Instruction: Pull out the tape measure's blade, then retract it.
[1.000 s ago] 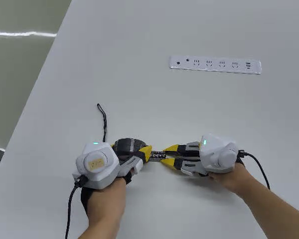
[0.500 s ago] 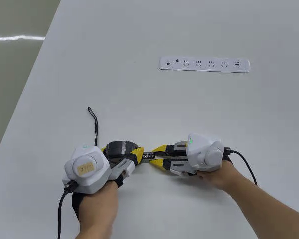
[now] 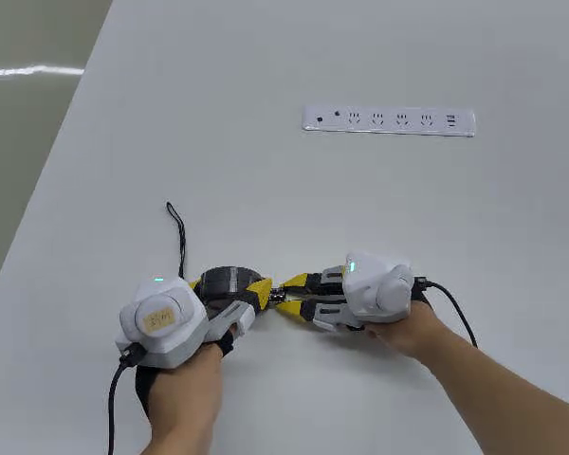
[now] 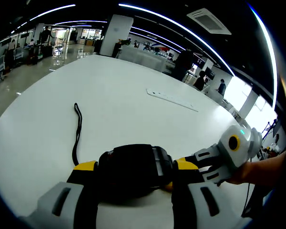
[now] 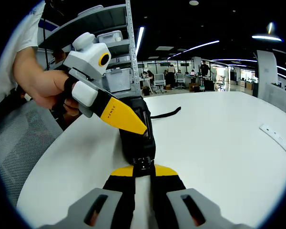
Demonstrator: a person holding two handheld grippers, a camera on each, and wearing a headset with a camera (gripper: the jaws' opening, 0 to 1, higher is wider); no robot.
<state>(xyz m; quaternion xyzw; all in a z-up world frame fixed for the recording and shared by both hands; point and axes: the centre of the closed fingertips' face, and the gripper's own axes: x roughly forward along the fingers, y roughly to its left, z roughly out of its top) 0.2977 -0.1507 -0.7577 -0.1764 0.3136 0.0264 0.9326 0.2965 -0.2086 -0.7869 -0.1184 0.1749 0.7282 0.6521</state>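
Clamped from both sides on a black, round-cased tape measure (image 3: 226,281), toward the near edge of the white bench (image 3: 266,171) and in from its left edge: the yellow-tipped left hand-held gripper (image 3: 229,289). Facing it and pinched shut on the small metal blade hook (image 5: 143,162), right at the mouth of the case: the right hand-held gripper (image 3: 283,295).

Compared with a second ago, far less gap between the two grippers. Then, a short dark stretch of blade between them; now almost none, with the yellow tips nearly touching. Judging by that, late in the retract step, with the blade almost fully back in the case and the pull-out apparently done.

From the left gripper view, a look over the top of the case toward the far edge, with a thin black wrist strap (image 4: 76,129) trailing away across the bench and a long white power strip (image 4: 174,98) well beyond, but with the case itself blocking the blade mouth. From the right gripper view, the hook held between the closed jaws, plus a hand (image 5: 43,88) wrapped round the left gripper.
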